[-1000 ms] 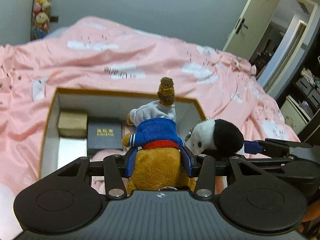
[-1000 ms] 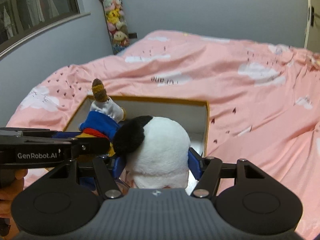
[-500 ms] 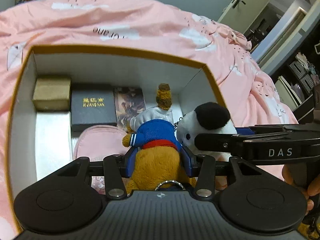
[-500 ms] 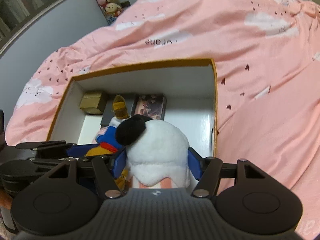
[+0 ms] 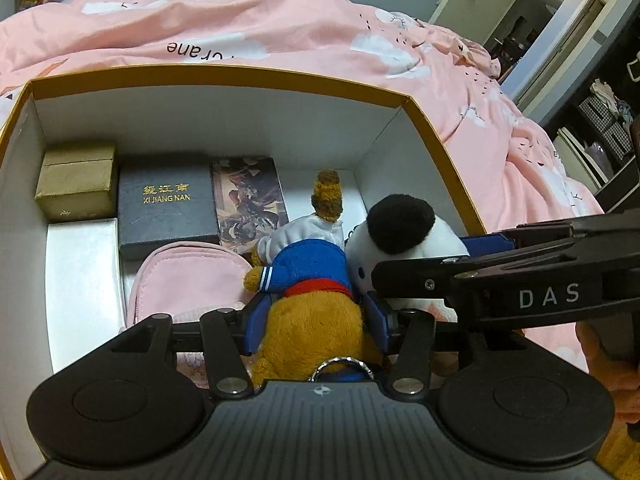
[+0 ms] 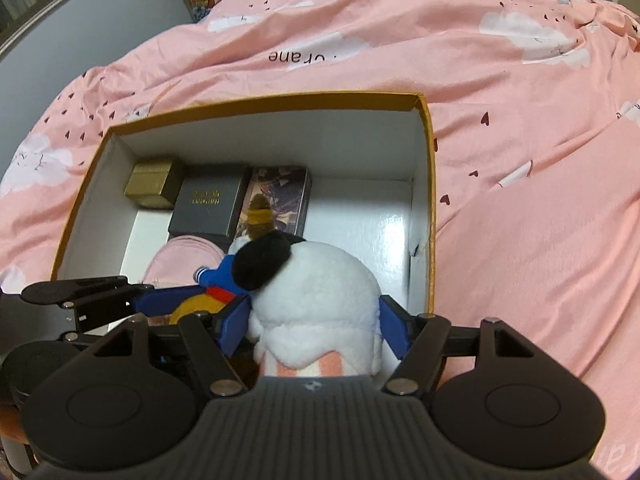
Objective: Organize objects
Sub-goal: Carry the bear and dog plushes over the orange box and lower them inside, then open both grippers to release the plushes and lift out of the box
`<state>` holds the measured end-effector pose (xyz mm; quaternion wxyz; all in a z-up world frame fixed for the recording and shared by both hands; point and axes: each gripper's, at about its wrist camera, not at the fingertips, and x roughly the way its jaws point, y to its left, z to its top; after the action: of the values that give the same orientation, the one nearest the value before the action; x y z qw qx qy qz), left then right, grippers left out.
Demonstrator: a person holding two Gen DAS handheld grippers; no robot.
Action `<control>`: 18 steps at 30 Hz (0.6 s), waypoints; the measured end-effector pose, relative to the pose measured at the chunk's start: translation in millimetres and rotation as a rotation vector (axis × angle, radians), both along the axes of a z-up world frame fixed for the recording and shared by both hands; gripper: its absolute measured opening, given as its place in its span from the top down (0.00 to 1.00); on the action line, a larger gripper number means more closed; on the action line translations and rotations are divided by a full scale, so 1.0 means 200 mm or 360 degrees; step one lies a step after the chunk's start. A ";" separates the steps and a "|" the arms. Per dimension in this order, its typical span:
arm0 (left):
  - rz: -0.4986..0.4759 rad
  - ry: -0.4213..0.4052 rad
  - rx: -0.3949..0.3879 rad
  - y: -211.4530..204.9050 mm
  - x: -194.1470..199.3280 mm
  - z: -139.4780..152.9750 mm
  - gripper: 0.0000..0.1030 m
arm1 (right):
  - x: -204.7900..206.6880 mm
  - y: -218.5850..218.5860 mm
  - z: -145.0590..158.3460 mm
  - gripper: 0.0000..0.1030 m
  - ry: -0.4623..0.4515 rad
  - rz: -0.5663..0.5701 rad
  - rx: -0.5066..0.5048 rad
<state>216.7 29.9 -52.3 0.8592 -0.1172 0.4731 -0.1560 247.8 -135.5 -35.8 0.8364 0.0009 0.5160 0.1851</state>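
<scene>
Pink bedding [image 6: 520, 160] carries an open box [image 5: 440, 128]; over its near right part the left gripper [image 5: 316, 320] clamps a brown plush [image 5: 312, 320], touching the white plush [image 6: 320, 300] clamped by the right gripper [image 6: 316, 324]

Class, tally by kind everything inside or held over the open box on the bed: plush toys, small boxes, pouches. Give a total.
Plush toys: 2, bear, white toy
Small boxes: 3, gold, black, picture-printed
Pouches: 1, pink
Total: 6
</scene>
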 end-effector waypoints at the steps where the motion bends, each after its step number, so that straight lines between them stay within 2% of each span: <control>1: -0.0005 -0.0006 0.0004 0.00 0.00 0.00 0.43 | 0.00 0.00 0.00 0.32 0.0008 0.0005 -0.0007; 6: -0.0022 -0.0023 0.0025 0.01 -0.02 0.02 0.38 | 0.02 0.01 0.01 0.30 0.0050 0.0039 -0.0009; 9: -0.0049 -0.0027 0.0028 0.02 -0.03 0.04 0.31 | 0.01 0.01 0.02 0.30 0.0053 0.0080 -0.0025; 11: -0.0081 -0.0017 -0.0020 0.04 -0.05 0.05 0.23 | 0.00 0.02 0.04 0.30 0.0041 0.0119 -0.0044; 14: -0.0087 -0.0027 -0.0038 0.05 -0.07 0.07 0.25 | -0.01 0.01 0.05 0.29 0.0033 0.0157 -0.0079; 16: -0.0102 -0.0033 -0.0051 0.06 -0.08 0.09 0.30 | -0.02 0.00 0.05 0.34 0.0039 0.0181 -0.0093; 18: -0.0113 -0.0020 -0.0092 0.08 -0.09 0.11 0.34 | -0.03 0.00 0.05 0.44 0.0047 0.0212 -0.0111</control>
<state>197.8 45.4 -30.7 0.8523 -0.1239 0.4669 -0.2008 240.9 -136.5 -25.2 0.8139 -0.0598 0.5334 0.2223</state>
